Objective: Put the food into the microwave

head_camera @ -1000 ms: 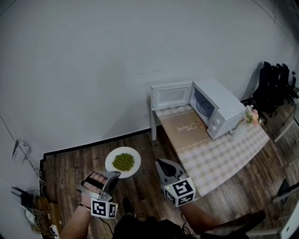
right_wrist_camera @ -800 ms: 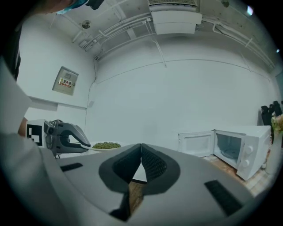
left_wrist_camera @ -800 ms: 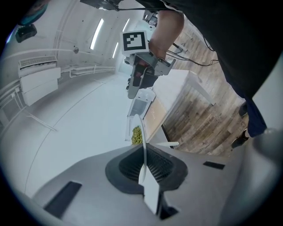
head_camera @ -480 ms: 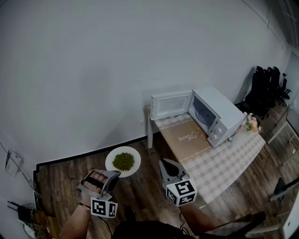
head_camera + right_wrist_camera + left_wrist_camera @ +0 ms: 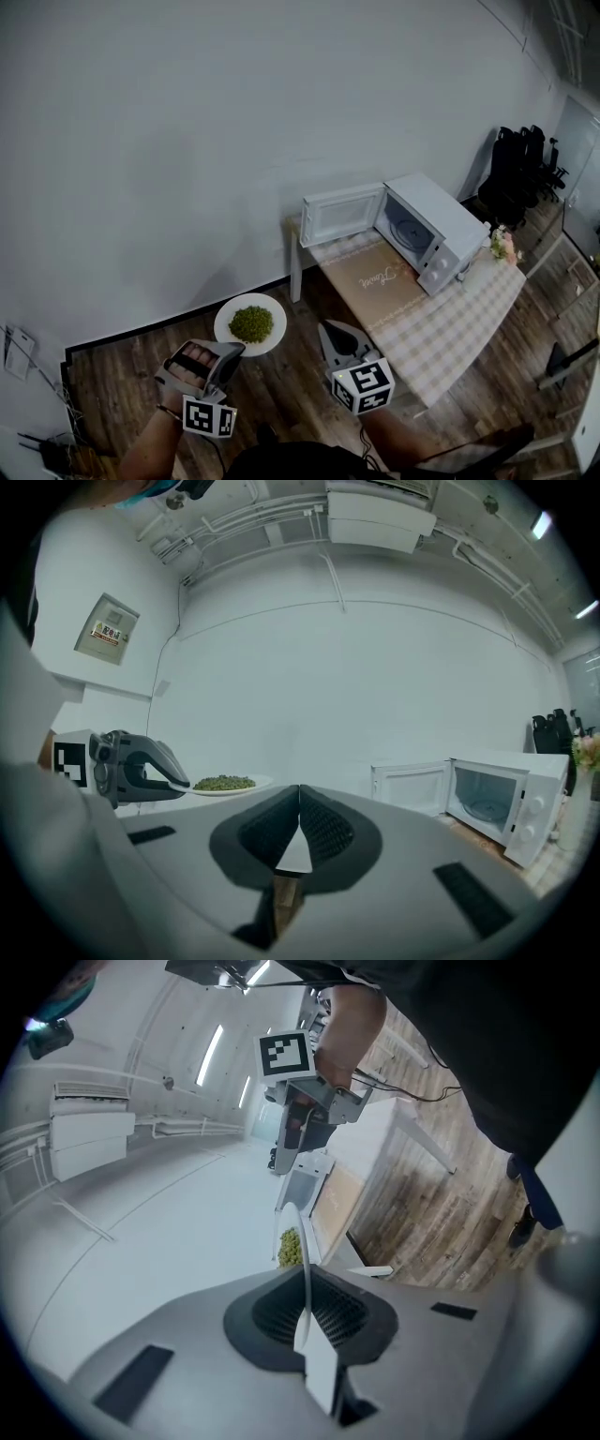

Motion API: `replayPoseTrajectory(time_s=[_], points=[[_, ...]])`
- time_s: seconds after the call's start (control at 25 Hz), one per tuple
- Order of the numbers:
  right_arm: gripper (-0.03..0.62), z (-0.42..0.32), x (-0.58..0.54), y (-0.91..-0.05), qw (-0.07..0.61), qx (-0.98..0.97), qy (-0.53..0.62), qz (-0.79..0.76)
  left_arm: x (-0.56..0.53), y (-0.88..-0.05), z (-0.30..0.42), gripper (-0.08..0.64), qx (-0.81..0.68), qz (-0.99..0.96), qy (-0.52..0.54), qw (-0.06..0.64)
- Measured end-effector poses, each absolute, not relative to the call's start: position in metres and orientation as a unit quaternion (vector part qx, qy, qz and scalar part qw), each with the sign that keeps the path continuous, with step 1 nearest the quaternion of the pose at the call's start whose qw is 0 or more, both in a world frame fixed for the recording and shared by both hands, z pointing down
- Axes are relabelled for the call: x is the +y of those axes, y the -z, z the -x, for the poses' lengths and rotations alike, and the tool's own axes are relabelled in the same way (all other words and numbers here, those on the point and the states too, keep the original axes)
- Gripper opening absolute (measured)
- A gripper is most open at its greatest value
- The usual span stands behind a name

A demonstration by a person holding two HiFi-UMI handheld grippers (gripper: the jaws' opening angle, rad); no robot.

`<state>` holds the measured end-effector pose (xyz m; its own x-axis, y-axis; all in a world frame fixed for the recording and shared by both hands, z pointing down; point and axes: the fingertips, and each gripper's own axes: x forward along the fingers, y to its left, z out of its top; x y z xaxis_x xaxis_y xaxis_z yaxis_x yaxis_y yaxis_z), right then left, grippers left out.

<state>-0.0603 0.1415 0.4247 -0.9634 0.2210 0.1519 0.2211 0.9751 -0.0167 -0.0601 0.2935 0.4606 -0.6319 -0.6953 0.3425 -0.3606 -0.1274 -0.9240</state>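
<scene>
A white plate of green peas hangs over the wood floor, held at its near rim by my left gripper, which is shut on it. In the left gripper view the plate runs edge-on between the jaws of the left gripper. My right gripper is shut and empty beside it, its pads meeting. The white microwave stands on the checked table with its door swung open. From the right gripper view the microwave and the plate both show.
A vase of flowers stands right of the microwave. Black chairs line the far right wall. Cables lie at the lower left. A white wall backs the table, with wood floor between me and it.
The table and microwave have shifted slightly in the head view as the person moves. Both grippers keep their places in the view, and the plate stays gripped.
</scene>
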Motion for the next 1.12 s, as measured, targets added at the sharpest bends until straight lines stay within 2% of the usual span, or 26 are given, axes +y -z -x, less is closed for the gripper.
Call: replayPoseTrajectory(time_s=[0.32, 0.6, 1.12], points=[[0.009, 0.086, 0.164, -0.421, 0.067, -0.994, 0.014, 0.087, 0.31, -0.459, 0.094, 0.018, 0.635, 0.428, 0.621, 0.165], [0.009, 0.1, 0.168, -0.43, 0.085, -0.995, 0.013, 0.057, 0.311, -0.457, 0.113, 0.018, 0.625, 0.447, 0.612, 0.187], [0.009, 0.123, 0.121, -0.433, 0.08, -0.997, 0.003, 0.006, 0.263, -0.469, 0.145, 0.018, 0.598, 0.482, 0.605, 0.211]])
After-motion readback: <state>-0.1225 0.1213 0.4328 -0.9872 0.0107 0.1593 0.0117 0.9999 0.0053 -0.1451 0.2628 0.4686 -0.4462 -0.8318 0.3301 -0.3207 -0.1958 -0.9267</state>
